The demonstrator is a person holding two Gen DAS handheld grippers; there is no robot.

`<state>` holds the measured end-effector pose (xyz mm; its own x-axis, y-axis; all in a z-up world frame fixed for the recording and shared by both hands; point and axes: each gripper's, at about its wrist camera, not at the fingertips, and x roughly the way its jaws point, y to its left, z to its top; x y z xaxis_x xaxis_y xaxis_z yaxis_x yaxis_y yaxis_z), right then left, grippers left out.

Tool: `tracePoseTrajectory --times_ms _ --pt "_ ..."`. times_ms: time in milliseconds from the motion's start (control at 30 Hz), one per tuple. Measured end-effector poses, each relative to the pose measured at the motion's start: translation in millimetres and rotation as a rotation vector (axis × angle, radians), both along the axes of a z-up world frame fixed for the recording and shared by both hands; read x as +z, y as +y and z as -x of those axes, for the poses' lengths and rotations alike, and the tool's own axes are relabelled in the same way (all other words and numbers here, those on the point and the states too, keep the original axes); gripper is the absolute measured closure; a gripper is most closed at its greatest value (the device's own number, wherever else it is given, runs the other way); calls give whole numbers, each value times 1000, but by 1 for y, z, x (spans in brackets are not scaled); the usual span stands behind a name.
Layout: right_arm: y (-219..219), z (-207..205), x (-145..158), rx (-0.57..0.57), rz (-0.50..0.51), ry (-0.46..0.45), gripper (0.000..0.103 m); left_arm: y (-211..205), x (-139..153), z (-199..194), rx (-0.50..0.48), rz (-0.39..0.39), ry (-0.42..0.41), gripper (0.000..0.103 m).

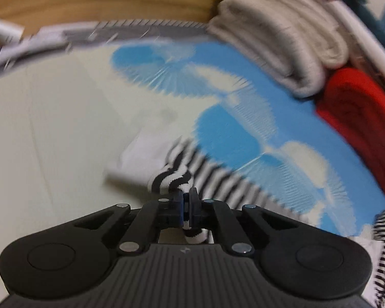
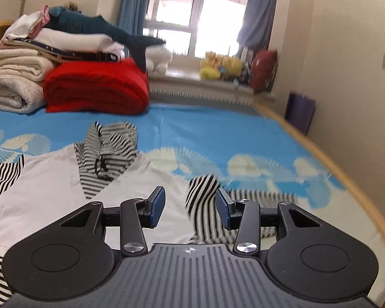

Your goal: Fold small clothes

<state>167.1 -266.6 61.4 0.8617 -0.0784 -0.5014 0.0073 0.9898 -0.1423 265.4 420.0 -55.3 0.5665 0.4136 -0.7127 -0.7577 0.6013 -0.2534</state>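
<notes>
The left claw [image 1: 186,196] is pressing its pads together on a bunched striped cuff [image 1: 170,178] of the small black-and-white garment [image 2: 51,179], which is lying spread on the blue patterned bed [image 2: 218,133]; the cuff is lifting clear of the sheet, so the step in hand looks like the start of a sleeve fold. Further right, the right claw [image 2: 190,206] is standing spread with nothing gripped, a striped sleeve end [image 2: 202,192] sitting between its pads and nearer the right one. The next move probably calls for carrying the pinched cuff across the white body panel while the right claw closes on its own sleeve. The left view is smearing badly, so the garment's outline is hard to read there, and its lower edge is cut off in both views. Folded beige blankets [image 2: 12,82] and a red quilt [image 2: 97,89] are sitting well apart at the bed's far side.
</notes>
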Motion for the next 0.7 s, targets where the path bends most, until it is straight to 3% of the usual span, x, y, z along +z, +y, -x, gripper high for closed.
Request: tracePoseTrajectory --times_ms 167,300,467,500,567,600,667,700 --pt "26 -42 -10 84 -50 81 58 -51 48 -18 -100 -17 -103 101" --pt "65 -87 -17 160 -80 133 63 -124 80 -47 -265 9 -169 101" --pt "78 -123 -47 174 -178 167 63 -268 101 -76 -641 -7 -204 101" --pt "74 -124 -60 164 -195 186 63 -293 100 -80 -733 25 -200 100" --pt "65 -139 -86 56 -218 309 64 -338 94 -92 -960 182 -168 95" --pt "55 -149 -94 -7 -307 352 64 -352 93 -97 -1029 215 -149 91" --pt "36 -162 -100 -59 -463 392 64 -362 97 -102 -996 122 -108 91" --pt "29 -168 -98 -85 -485 396 63 -357 97 -106 -954 101 -91 91"
